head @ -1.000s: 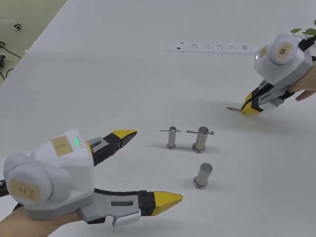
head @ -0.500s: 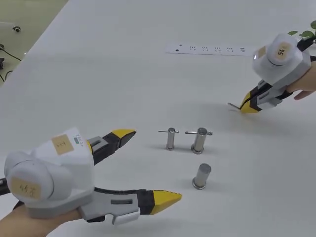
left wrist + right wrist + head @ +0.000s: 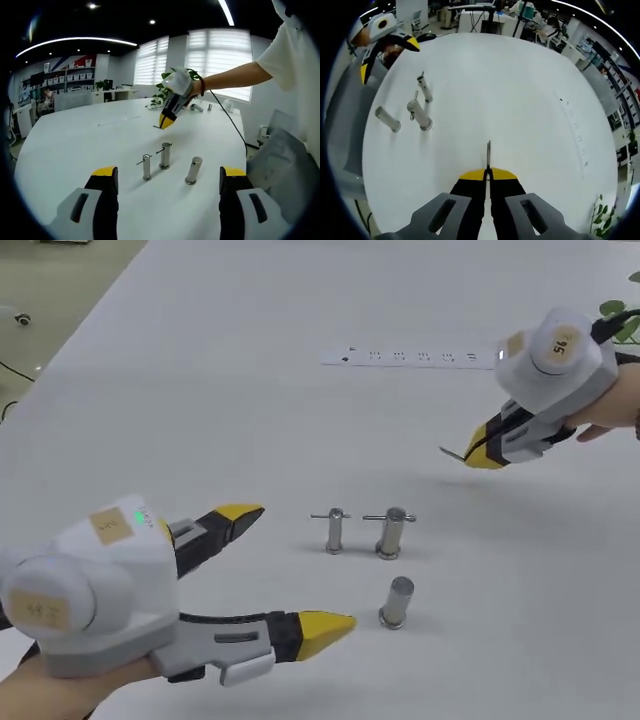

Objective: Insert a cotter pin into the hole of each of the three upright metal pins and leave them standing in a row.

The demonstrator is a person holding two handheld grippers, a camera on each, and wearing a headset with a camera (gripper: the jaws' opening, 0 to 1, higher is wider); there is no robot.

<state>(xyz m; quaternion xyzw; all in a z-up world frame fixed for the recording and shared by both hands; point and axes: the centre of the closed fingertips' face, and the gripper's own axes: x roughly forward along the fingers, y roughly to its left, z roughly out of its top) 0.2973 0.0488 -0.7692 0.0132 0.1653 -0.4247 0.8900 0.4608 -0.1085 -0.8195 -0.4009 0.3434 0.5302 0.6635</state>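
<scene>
**A:** Head view, where's the hw?
**B:** Three metal pins upright on the white table (image 3: pixel 200 390). pin 1 (image 3: pixel 335 529) & pin 2 (image 3: pixel 391 532) are side by side, each w/ a fitted cotter (image 3: pixel 321 515) crosswise near the top. pin 3 (image 3: pixel 397 601) is plain-topped, just in front of pin 2 on the person's side.

**A:** Tools?
**B:** L gripper (image 3: pixel 295 568) is bottom left, jaws spread wide, tips left of pin 1 & not touching it. R gripper (image 3: pixel 478 458) is far right, jaws together, pinching the loose cotter pin (image 3: pixel 452 453). It's well apart from the pins, w/ the power strip (image 3: pixel 415 357) beyond.

**A:** Left gripper view?
**B:** L gripper (image 3: pixel 169 175) has both yellow tips wide apart, w/ bare table between. Ahead are pin 1 (image 3: pixel 146 167), pin 2 (image 3: pixel 165 155) and pin 3 (image 3: pixel 194 170) to the right. The R gripper (image 3: pixel 164 122) hangs above the table behind them, tips pointing down. A plant (image 3: pixel 167 82) is behind it.

**A:** Right gripper view?
**B:** R gripper (image 3: pixel 488 175) is closed tight on the loose cotter pin (image 3: pixel 488 152), which sticks straight out past the tips. Far off, upper left, are pin 2 (image 3: pixel 419 114), pin 1 (image 3: pixel 424 89) & pin 3 (image 3: pixel 388 119). The L gripper (image 3: pixel 387 59) is beyond, jaws apart.
</scene>
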